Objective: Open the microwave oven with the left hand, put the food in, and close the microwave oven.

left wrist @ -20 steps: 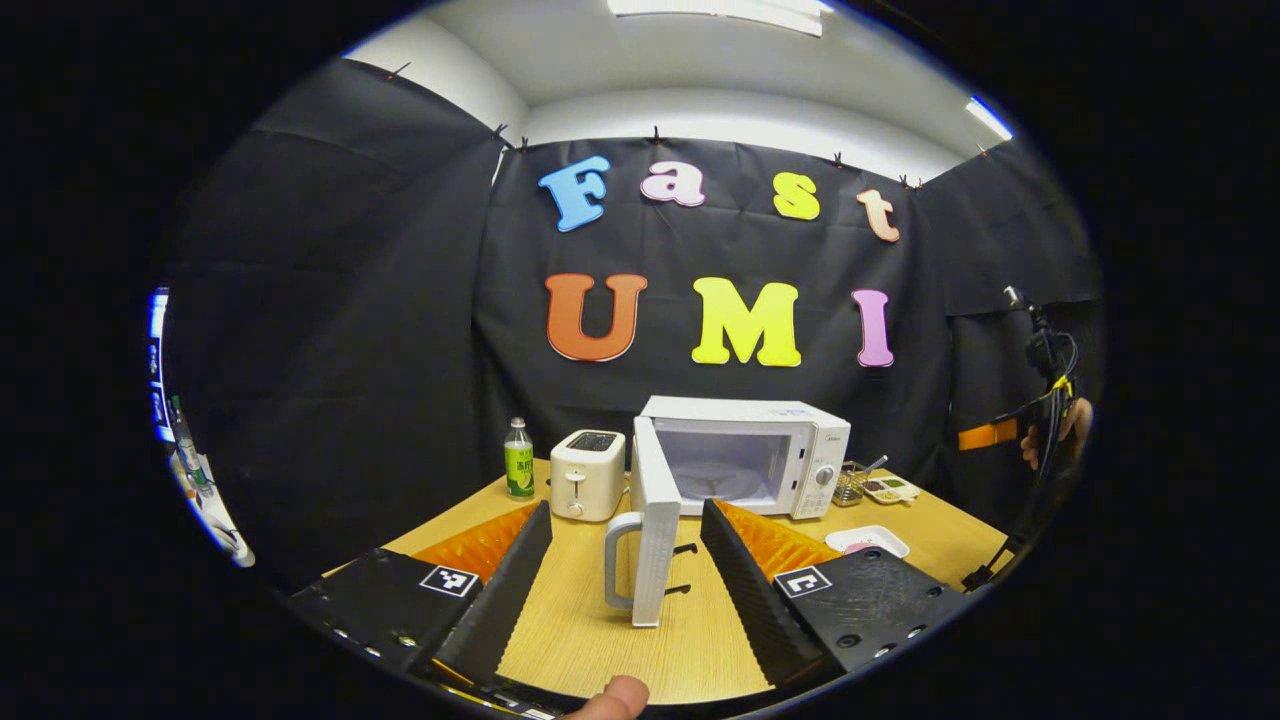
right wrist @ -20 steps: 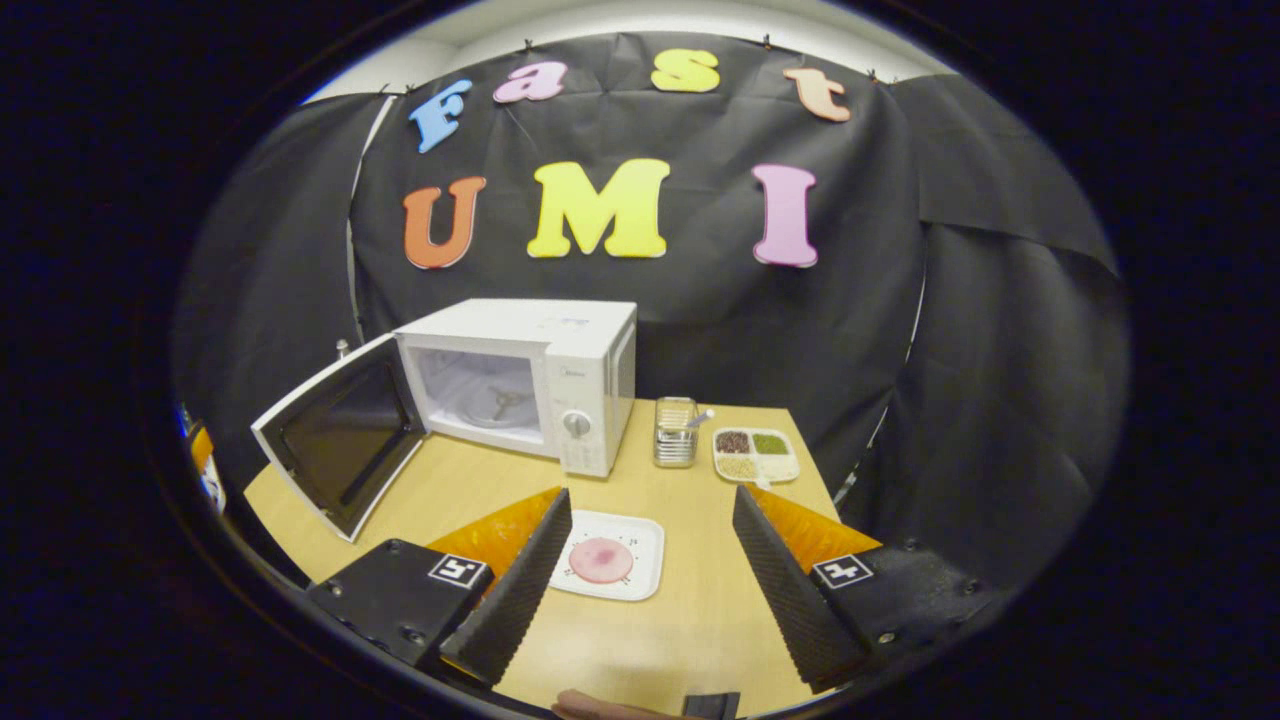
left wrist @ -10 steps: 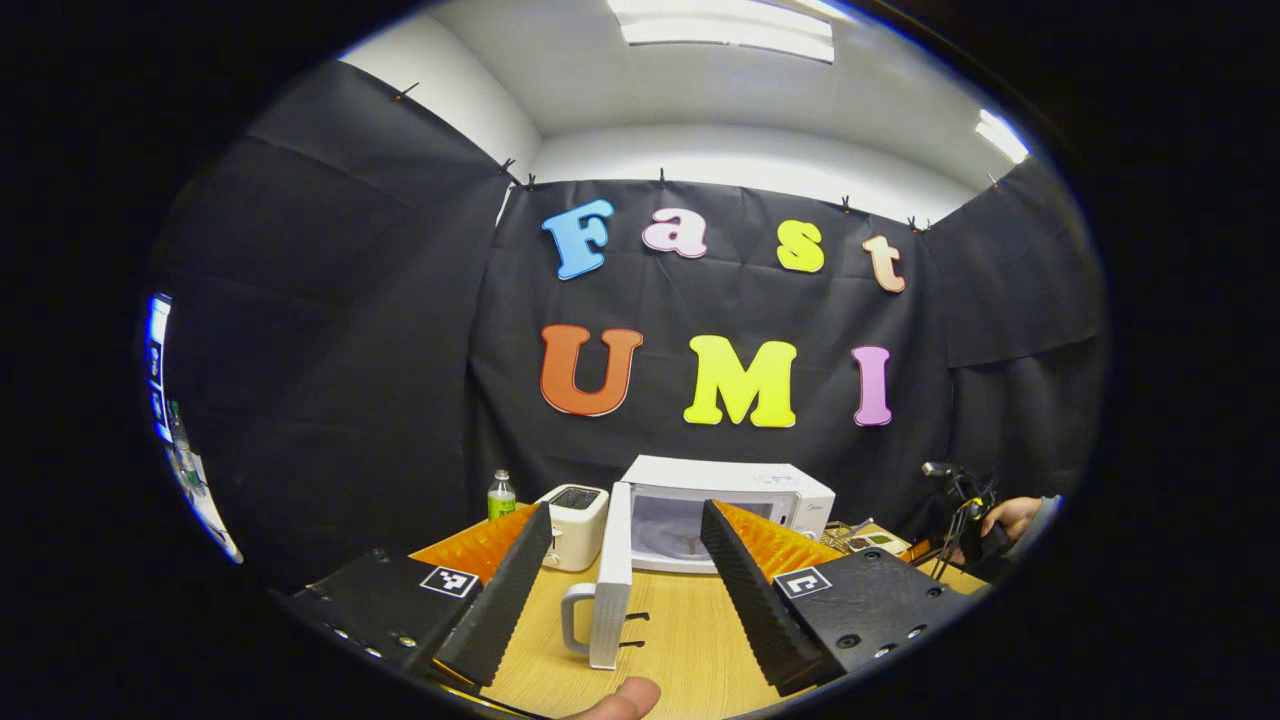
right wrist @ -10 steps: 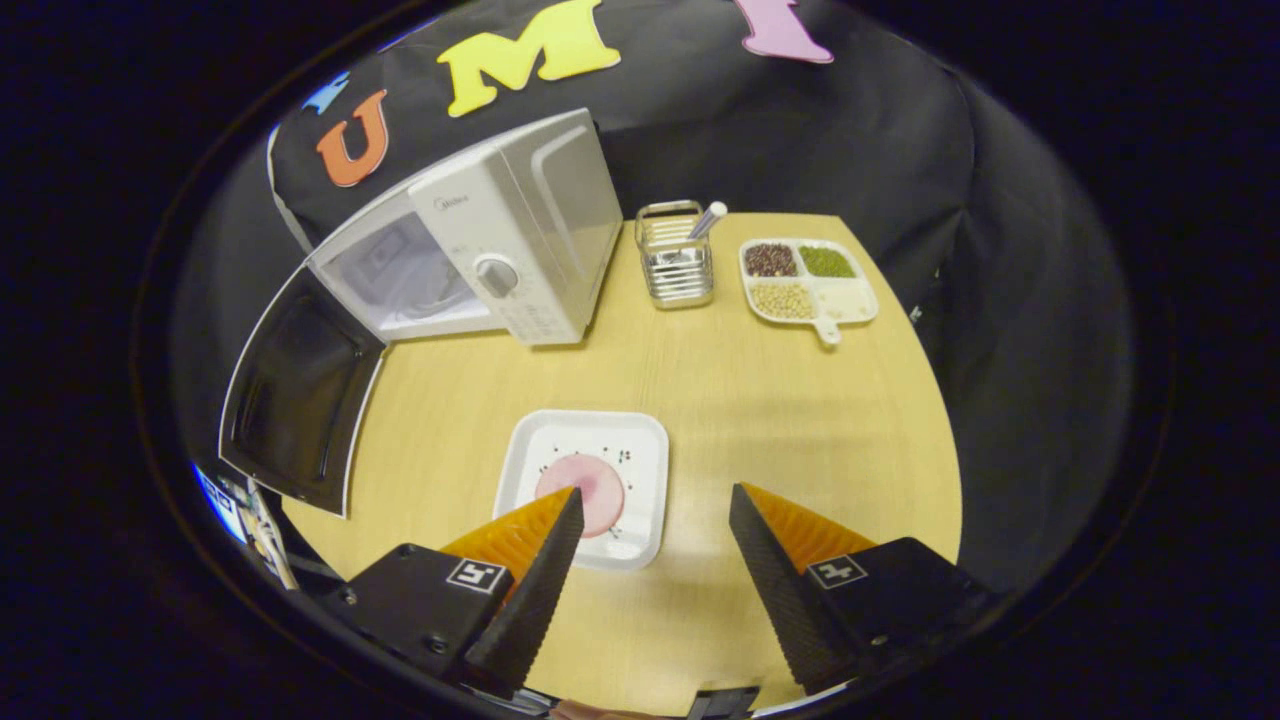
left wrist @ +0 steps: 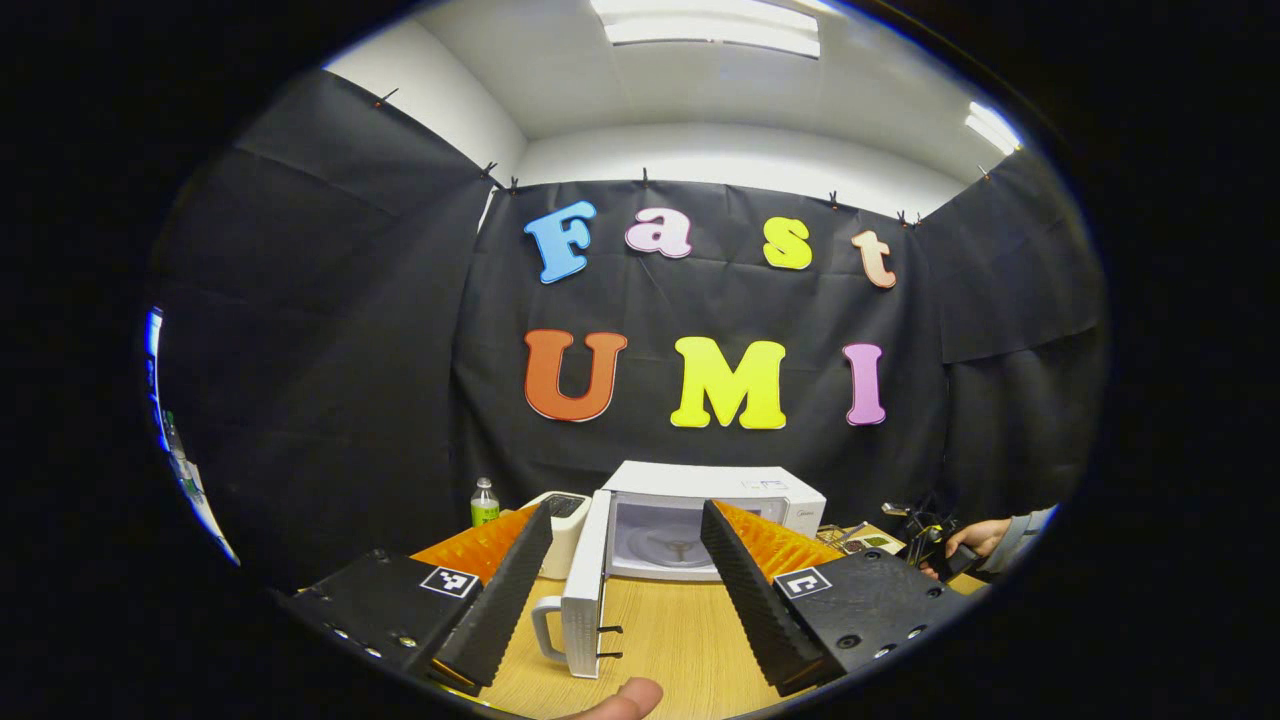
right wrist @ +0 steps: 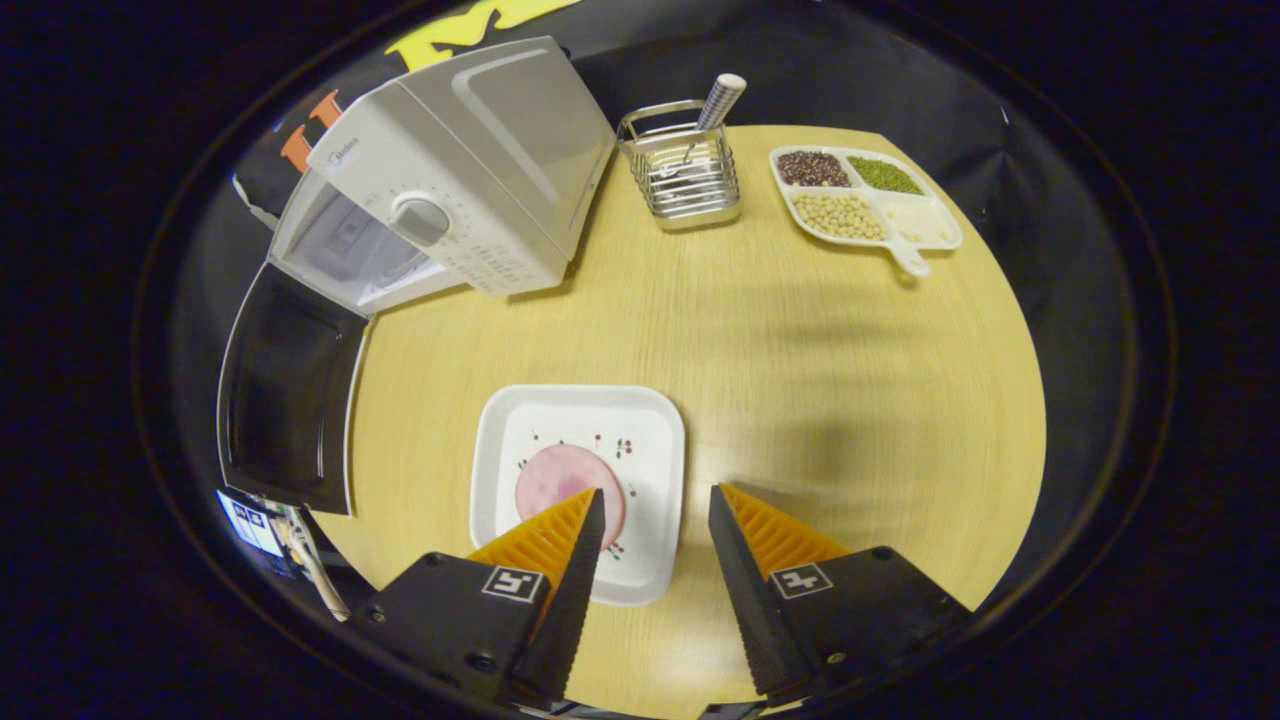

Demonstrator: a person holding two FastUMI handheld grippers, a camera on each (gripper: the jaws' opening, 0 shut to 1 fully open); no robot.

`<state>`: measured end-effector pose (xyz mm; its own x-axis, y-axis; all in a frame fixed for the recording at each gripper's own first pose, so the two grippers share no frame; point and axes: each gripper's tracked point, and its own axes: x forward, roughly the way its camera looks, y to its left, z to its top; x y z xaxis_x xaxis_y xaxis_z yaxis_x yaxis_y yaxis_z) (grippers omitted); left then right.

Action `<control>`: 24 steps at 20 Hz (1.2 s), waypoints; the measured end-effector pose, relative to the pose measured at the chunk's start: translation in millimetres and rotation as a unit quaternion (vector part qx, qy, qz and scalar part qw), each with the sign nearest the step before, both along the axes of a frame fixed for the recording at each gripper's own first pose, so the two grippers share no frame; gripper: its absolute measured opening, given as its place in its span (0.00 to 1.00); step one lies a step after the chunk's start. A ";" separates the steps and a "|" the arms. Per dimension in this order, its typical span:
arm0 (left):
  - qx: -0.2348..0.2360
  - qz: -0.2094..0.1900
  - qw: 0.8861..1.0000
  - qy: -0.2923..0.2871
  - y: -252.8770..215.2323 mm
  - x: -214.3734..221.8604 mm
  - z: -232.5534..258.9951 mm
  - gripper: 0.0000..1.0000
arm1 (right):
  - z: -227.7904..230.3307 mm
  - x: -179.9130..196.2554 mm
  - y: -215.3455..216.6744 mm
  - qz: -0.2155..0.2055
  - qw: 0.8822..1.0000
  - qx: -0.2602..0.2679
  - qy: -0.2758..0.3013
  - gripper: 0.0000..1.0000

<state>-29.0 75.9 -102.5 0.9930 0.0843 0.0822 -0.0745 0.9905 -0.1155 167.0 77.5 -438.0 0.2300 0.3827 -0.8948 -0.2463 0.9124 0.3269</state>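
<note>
Black cloth walls close in the wooden table [right wrist: 800, 330] where I work. At its far side my white microwave [right wrist: 450, 170] stands with its door [right wrist: 285, 395] swung wide. My left gripper [left wrist: 625, 580] hangs back from that door, fingers spread and holding nothing. My right gripper [right wrist: 650, 560] hovers over the white plate [right wrist: 655, 440] with the pink slice of food [right wrist: 555, 475] on it, fingers apart, the plate's right rim between them, not yet gripping.
</note>
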 end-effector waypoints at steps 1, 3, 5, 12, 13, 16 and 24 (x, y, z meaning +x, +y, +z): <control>0.001 0.001 1.000 0.000 0.1 0.2 0.3 0.92 | -2.1 0.4 0.7 0.009 1.000 -0.002 0.003 0.62; 0.004 0.001 1.000 -0.001 -0.5 0.2 0.2 0.92 | -5.0 1.1 -2.3 0.015 1.000 -0.011 0.014 0.48; 0.008 0.001 1.000 0.001 0.9 2.1 0.3 0.92 | -10.1 2.2 -3.9 0.014 0.999 -0.014 0.026 0.36; 0.010 0.006 1.000 0.017 2.7 9.1 -8.0 0.92 | -21.8 7.6 -4.2 0.048 0.996 0.004 0.072 0.14; 0.011 0.007 1.000 0.019 2.5 10.0 -9.9 0.92 | -22.5 7.7 -4.3 0.052 0.996 0.005 0.073 0.07; 0.010 0.008 1.000 0.026 1.6 12.8 -14.2 0.92 | -23.7 8.3 -2.5 0.054 0.996 0.021 0.073 0.04; 0.015 -0.006 1.000 0.012 0.8 -0.8 -8.1 0.92 | -19.9 -5.4 3.4 -0.052 0.984 0.147 0.089 0.04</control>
<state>-29.8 76.7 -110.7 0.9958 0.0694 0.0597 -0.0643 0.9944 -0.0842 161.6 80.9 -457.9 0.1313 0.6140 -0.7783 -0.0725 0.7889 0.6102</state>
